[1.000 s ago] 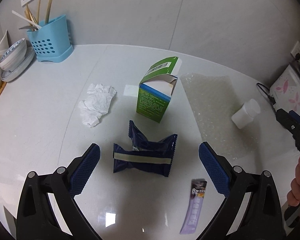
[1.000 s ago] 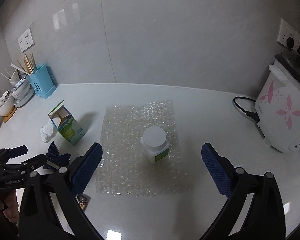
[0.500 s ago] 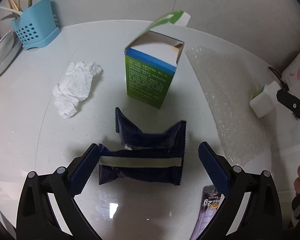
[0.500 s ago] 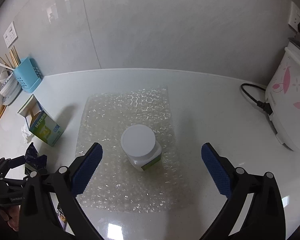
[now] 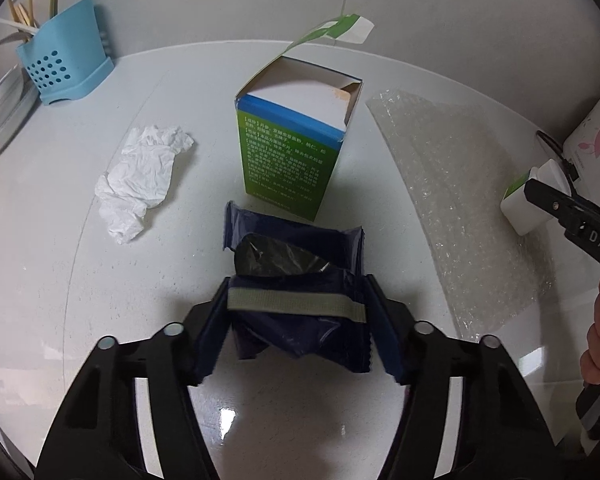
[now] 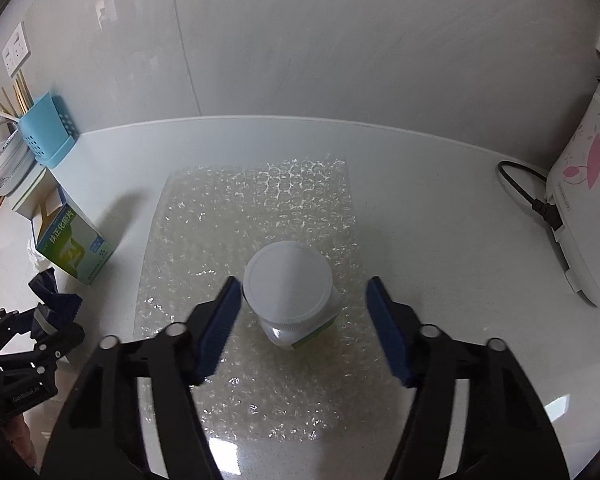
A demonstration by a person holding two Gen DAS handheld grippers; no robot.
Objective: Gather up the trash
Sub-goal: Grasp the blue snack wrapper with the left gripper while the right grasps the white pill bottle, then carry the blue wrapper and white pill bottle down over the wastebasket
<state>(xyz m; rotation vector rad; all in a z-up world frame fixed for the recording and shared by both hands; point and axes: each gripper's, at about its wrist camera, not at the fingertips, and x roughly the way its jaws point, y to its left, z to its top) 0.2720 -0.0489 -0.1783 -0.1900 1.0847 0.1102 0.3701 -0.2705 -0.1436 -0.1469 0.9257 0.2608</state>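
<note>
Your left gripper (image 5: 296,320) was closing onto the dark blue wrapper (image 5: 296,280), lying left-right. Your right gripper (image 6: 300,312) was closing around the upright white bottle (image 6: 290,292), label hidden.

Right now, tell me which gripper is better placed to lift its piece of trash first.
Left. The left gripper is closing with both pads already against the dark blue wrapper. The right gripper is closing around the white bottle, but its right pad still stands clear of it.

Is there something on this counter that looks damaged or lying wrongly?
Yes. The green box stands with its top flap torn open, and a crumpled tissue lies loose to its left. The dark blue wrapper is ripped open.
</note>
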